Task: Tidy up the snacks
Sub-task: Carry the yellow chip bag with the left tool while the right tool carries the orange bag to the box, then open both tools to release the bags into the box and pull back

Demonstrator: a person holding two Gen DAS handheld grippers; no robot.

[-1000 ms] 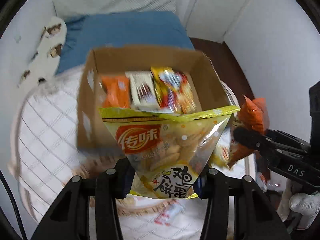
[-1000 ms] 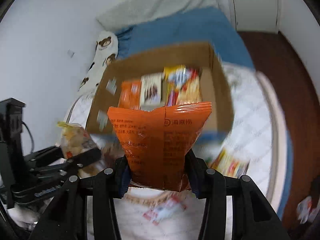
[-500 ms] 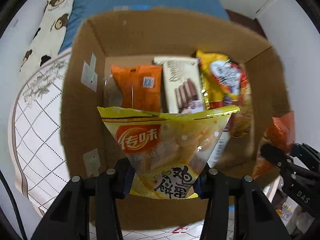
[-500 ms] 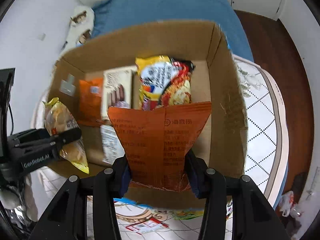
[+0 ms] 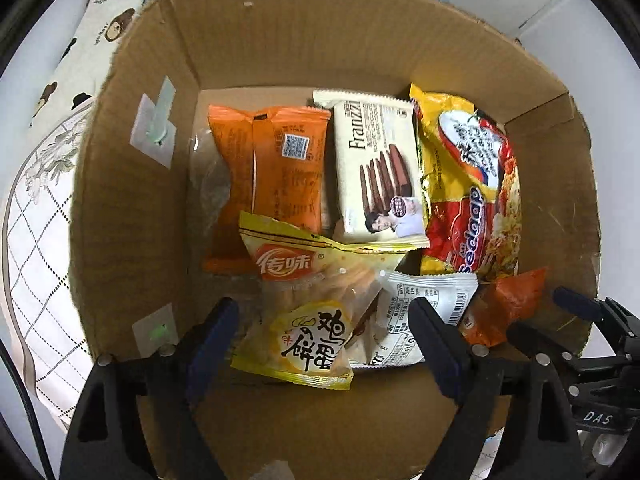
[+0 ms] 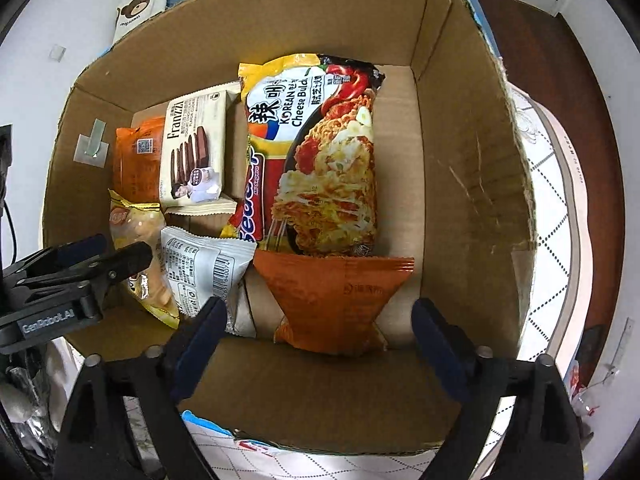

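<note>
Yellow snack packet (image 5: 304, 304) upright, lengthwise between opening left gripper (image 5: 324, 336)

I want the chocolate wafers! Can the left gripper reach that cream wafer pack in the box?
Probably yes: the cream wafer pack lies uncovered, and the left gripper is opening, though the yellow biscuit bag sits between its fingers.

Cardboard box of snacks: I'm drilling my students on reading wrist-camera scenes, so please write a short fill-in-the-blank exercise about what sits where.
1. All the snacks lie inside a ____ box.
2. The yellow egg-biscuit bag lies between the fingers of the ____ gripper.
3. Between the right gripper fingers lies a bag coloured ____.
4. The Franzzi packet lies between the orange packet and the ____ pack.

Missing words: cardboard; left; orange; noodle
</note>
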